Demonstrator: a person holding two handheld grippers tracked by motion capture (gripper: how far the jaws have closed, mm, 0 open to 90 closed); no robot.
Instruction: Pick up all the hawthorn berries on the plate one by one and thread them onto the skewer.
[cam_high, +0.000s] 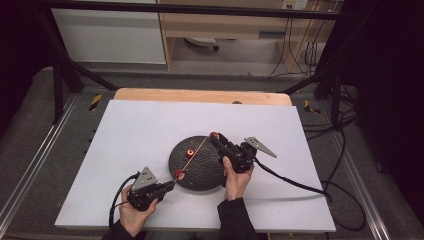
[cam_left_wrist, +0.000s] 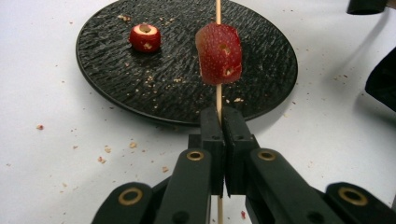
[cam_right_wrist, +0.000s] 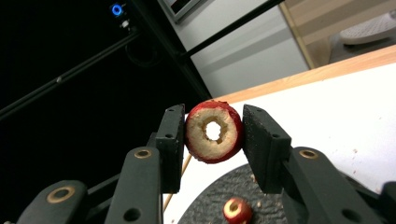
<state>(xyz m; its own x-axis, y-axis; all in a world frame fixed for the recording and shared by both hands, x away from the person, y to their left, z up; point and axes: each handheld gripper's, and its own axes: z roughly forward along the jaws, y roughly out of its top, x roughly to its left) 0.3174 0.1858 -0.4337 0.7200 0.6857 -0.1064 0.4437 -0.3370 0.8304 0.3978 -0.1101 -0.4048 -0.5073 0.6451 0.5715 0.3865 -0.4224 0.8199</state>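
A black round plate (cam_high: 205, 172) lies on the white board. My left gripper (cam_high: 169, 186) is shut on the near end of a thin wooden skewer (cam_high: 201, 149), which slants across the plate. One red fruit piece (cam_left_wrist: 219, 53) is threaded on the skewer (cam_left_wrist: 218, 100) just beyond my left gripper (cam_left_wrist: 223, 116). My right gripper (cam_high: 216, 137) is shut on a cored red fruit piece (cam_right_wrist: 214, 132) at the skewer's far end. The skewer (cam_right_wrist: 180, 177) runs up behind the left jaw. Whether its tip is in the hole I cannot tell. Another red piece (cam_high: 190, 152) rests on the plate.
Crumbs are scattered on the white board (cam_high: 135, 130) around the plate. A wooden tabletop edge (cam_high: 200, 95) runs along the far side of the board. Cables (cam_high: 300, 185) trail from the grippers across the board. A black frame stands at the back.
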